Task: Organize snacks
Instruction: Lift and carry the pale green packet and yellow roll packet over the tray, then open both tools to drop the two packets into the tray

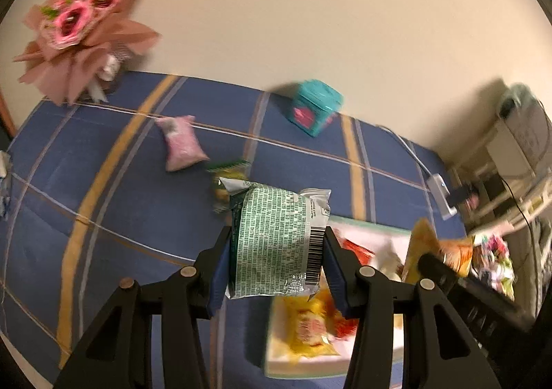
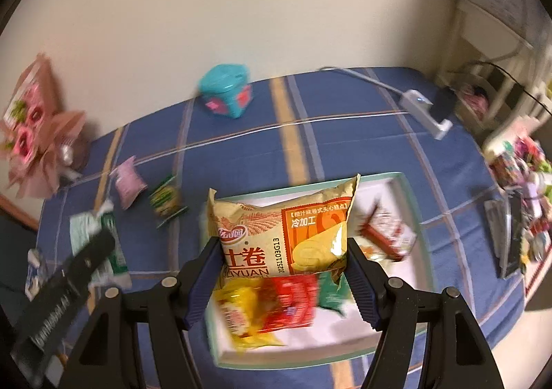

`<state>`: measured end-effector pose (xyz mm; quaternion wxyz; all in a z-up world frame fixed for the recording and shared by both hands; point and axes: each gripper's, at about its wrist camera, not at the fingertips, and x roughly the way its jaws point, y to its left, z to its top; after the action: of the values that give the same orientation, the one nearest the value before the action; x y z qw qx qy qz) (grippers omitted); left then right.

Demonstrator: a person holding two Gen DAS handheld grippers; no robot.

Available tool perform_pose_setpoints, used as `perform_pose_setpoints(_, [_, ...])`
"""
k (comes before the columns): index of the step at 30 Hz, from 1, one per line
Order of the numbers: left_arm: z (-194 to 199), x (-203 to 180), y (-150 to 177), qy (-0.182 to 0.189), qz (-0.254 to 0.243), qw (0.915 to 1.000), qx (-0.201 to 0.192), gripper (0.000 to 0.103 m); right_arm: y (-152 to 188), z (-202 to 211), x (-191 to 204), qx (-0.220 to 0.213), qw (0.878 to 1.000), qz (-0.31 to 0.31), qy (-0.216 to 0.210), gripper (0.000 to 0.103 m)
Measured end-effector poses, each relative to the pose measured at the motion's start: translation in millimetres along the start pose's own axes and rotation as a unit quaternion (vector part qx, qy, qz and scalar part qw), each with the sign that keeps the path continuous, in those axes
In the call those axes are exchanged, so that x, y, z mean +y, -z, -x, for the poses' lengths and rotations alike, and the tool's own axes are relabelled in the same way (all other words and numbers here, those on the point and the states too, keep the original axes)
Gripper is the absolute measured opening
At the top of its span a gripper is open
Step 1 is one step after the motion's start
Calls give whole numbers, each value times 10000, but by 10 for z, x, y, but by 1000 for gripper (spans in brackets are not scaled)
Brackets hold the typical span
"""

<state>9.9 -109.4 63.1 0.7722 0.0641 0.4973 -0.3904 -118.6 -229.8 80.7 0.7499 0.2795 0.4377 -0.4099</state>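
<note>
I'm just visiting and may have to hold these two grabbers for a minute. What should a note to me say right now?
Left gripper: shut on a green and silver snack packet, held above the blue cloth.
Right gripper: shut on an orange and yellow snack bag, held over the white tray.
Done: the tray already holds several packets, among them a yellow one and a red one.
Left: drop both held packs in the tray, then fetch the pink packet and the small green packet lying on the cloth.
</note>
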Motion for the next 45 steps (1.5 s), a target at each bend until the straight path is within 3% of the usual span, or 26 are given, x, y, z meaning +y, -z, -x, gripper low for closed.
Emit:
perform_pose_setpoints(7, [-85,-527,131,251,-499,9984,128,51,-92,118,-538,-134,9983,-532,218,72])
perform_pose_setpoints(16, [-269,-959,289,448,-877,9943,408,51,-116,122,-861,-113,9965,-757,327,72])
perform_pose_setpoints(35, [-718,-834,401,97,-763,9927,931,51,-8,-481,-791,729,9951,-624,230,72])
perform_pose_setpoints(45, [-856,-840,453,52,-796,9905,1122,51,42,-660,-831,964,9925,-704,250,72])
